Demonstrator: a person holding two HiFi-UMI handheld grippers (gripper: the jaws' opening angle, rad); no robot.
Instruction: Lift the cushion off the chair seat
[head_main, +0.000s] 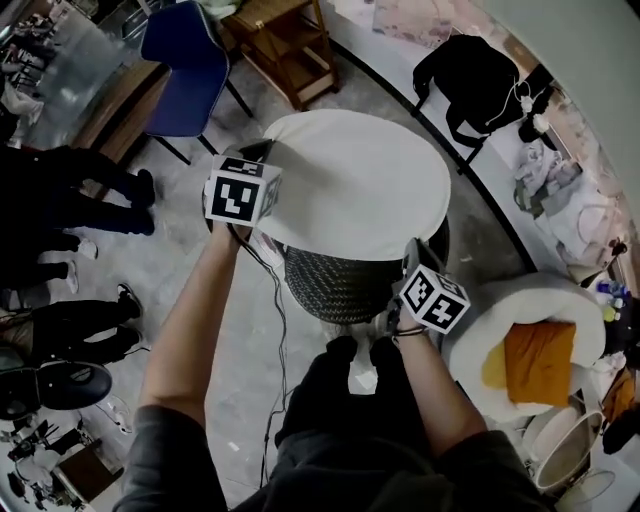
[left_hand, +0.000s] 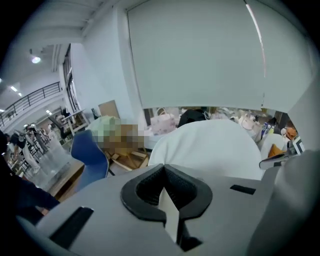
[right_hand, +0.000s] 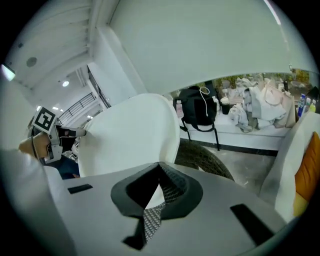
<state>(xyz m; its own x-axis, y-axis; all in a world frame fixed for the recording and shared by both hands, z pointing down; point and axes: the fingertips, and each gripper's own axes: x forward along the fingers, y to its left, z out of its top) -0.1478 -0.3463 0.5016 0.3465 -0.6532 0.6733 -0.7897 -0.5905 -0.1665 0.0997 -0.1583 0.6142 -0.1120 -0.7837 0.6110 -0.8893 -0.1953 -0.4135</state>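
A round white cushion (head_main: 355, 180) hangs above a dark wicker chair (head_main: 340, 285), held up by both grippers. My left gripper (head_main: 262, 152) is shut on the cushion's left rim. My right gripper (head_main: 413, 250) is shut on its near right rim. In the left gripper view, the left gripper (left_hand: 167, 197) has a white sliver of cushion (left_hand: 210, 150) pinched between its dark pads. In the right gripper view, the right gripper (right_hand: 156, 200) grips white and mesh fabric; the cushion (right_hand: 130, 135) rises ahead, and the wicker chair (right_hand: 205, 160) shows below it.
A blue chair (head_main: 185, 70) and a wooden shelf unit (head_main: 290, 40) stand at the back. A black bag (head_main: 480, 80) sits at the back right. A white round seat with an orange cushion (head_main: 540, 360) is at the right. People's legs (head_main: 70, 190) stand at the left.
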